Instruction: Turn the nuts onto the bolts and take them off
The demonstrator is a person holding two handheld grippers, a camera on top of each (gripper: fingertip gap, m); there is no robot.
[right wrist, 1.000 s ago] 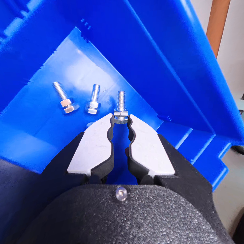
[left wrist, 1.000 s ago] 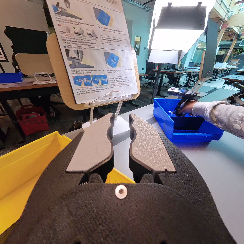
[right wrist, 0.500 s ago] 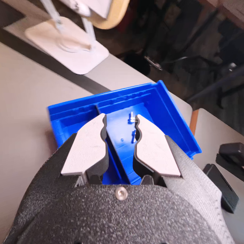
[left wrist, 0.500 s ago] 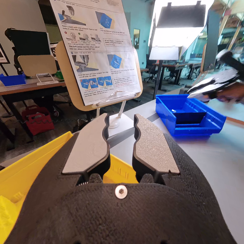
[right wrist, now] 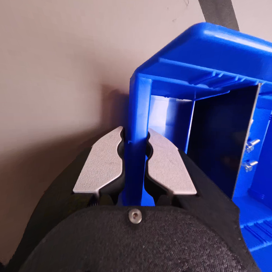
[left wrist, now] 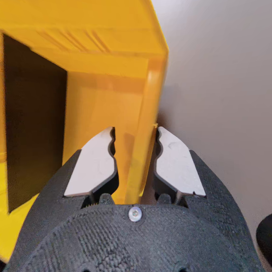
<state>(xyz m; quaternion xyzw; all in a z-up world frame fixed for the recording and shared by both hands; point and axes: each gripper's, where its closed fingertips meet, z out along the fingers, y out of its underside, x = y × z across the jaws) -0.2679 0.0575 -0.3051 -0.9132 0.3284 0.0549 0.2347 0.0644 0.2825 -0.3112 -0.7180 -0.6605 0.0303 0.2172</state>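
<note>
My left gripper (left wrist: pixel 135 129) is open and stands astride the right wall of the yellow bin (left wrist: pixel 103 66), one finger inside and one outside against the rim. A black divider (left wrist: pixel 33 117) stands in that bin. My right gripper (right wrist: pixel 135 131) is shut on the left wall of the blue bin (right wrist: pixel 206 51). Behind that bin's black divider (right wrist: pixel 220 139), two bolts with nuts on them (right wrist: pixel 251 145) (right wrist: pixel 250 165) lie on the floor of the bin at the right. No bolt or nut shows in the yellow bin.
Both bins sit on a grey table (left wrist: pixel 220 88), which also shows in the right wrist view (right wrist: pixel 58 58). A dark strip (right wrist: pixel 217 11) crosses the table beyond the blue bin. A dark round object (left wrist: pixel 265 235) is at the lower right. Across from one pair of fingers to the other is roughly 40 cm.
The right gripper let go of a bolt in the blue bin, lifted out and came down shut on the bin's wall. The left gripper opened wider and dropped over the yellow bin's wall.
</note>
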